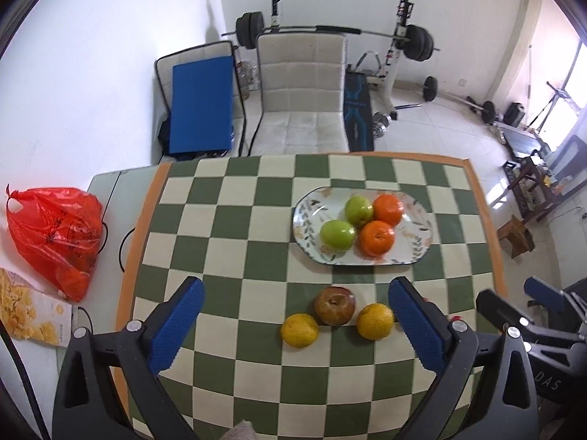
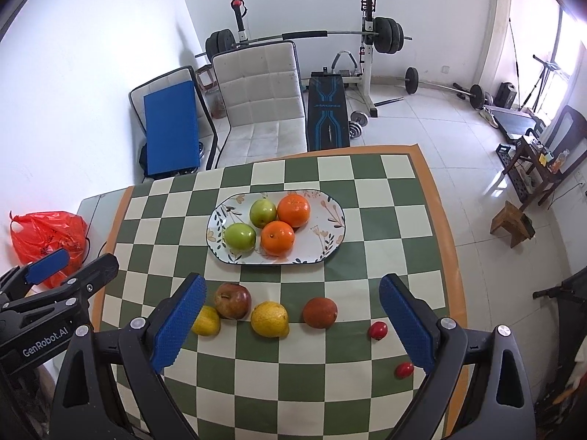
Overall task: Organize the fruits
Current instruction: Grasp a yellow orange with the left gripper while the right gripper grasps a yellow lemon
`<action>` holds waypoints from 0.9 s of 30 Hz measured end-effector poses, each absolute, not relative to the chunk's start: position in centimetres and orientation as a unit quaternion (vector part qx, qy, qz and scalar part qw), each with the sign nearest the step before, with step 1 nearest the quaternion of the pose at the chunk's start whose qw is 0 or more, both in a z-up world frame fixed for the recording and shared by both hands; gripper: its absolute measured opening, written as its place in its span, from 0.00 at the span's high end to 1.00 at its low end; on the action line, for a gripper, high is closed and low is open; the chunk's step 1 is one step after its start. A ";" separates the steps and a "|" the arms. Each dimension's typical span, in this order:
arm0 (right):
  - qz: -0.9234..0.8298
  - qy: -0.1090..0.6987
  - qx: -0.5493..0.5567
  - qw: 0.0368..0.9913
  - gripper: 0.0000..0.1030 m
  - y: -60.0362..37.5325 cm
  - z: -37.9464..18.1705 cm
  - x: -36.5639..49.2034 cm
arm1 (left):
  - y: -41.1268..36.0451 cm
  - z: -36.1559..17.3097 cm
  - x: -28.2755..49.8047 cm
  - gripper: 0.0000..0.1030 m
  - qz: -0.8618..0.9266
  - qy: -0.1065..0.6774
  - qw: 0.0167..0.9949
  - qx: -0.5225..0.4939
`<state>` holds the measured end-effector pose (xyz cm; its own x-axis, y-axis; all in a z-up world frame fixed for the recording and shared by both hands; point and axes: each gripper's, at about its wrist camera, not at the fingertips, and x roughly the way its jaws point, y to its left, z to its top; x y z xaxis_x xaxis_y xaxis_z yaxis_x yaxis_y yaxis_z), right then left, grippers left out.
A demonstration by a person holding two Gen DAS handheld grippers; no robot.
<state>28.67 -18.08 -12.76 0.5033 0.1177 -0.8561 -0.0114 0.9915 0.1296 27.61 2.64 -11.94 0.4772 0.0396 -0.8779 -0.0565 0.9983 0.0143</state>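
- So far, you had four fruits on the plate (image 2: 332,233): two green apples (image 2: 240,236) and two oranges (image 2: 277,237), sitting bunched together, touching or nearly so, toward its left half.
- Left on the checkered cloth (image 2: 385,220), near the plate's front edge, was a row: a lemon (image 2: 206,321), a red apple (image 2: 232,300), a second lemon (image 2: 269,319) and a dark red-brown fruit (image 2: 320,312) that I could not name for sure.
- Two small red fruits (image 2: 378,330), perhaps tomatoes, lay further right, apart from the row and from each other.
- Your left gripper (image 1: 295,321) hung above the cloth with its jaws spread wide and nothing between them; the red apple and both lemons lay ahead of it.
- Your right gripper (image 2: 290,324) was likewise spread wide and held nothing, facing the same row from a little further right.
- By my judgement you were under halfway: four placed, six loose, if the plate was the goal.
- Room remained on the plate's right half.
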 end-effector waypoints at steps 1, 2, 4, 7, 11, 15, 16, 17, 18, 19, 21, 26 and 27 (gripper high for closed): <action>0.042 0.502 0.058 0.862 0.05 -18.0 -13.3 28.9 | 3.1 -12.8 28.0 0.00 0.034 0.519 0.854 -0.008; 0.049 0.512 0.063 0.856 0.05 -18.0 -14.1 29.3 | 3.5 -14.0 28.4 0.00 0.043 0.531 0.846 -0.007; 0.059 0.537 0.071 0.839 0.05 -17.7 -16.6 30.1 | 4.2 -16.4 29.0 0.00 0.053 0.557 0.829 -0.007; 0.075 0.583 0.085 0.804 0.05 -17.1 -21.8 31.5 | 5.5 -20.9 29.8 0.00 0.063 0.608 0.791 -0.025; 0.093 0.641 0.094 0.756 0.06 -15.7 -29.5 33.0 | 6.7 -25.8 30.1 0.00 0.062 0.660 0.745 -0.065; 0.100 0.680 0.082 0.722 0.10 -14.0 -35.6 34.1 | 6.8 -29.5 30.4 0.00 0.057 0.693 0.712 -0.097; 0.101 0.684 0.076 0.718 0.12 -13.5 -36.6 34.3 | 6.5 -30.4 30.6 0.00 0.053 0.700 0.706 -0.097; 0.102 0.690 0.069 0.714 0.15 -13.1 -37.6 34.5 | 6.3 -31.2 30.8 0.00 0.049 0.707 0.700 -0.093; 0.105 0.695 0.065 0.708 0.15 -12.7 -38.6 34.7 | 5.9 -32.0 30.9 0.00 0.042 0.714 0.693 -0.090; 0.110 0.700 0.063 0.703 0.19 -12.3 -39.4 34.9 | 5.7 -32.7 31.1 0.00 0.035 0.720 0.687 -0.087; 0.115 0.708 0.053 0.694 0.32 -11.6 -40.9 35.0 | 5.1 -33.7 31.3 0.01 0.027 0.726 0.684 -0.073; 0.118 0.714 0.038 0.689 0.37 -11.4 -41.5 34.2 | 3.4 -34.9 31.4 0.12 -0.005 0.725 0.688 -0.036; 0.120 0.716 0.038 0.687 0.37 -11.7 -41.4 33.7 | 2.9 -35.1 31.3 0.17 -0.013 0.726 0.687 -0.029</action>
<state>33.71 -11.66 -41.40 -0.0533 0.2189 -0.9743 -0.1098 0.9685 0.2236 31.33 2.92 -35.14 -0.0541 -0.0601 -0.9967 -0.0252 0.9980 -0.0588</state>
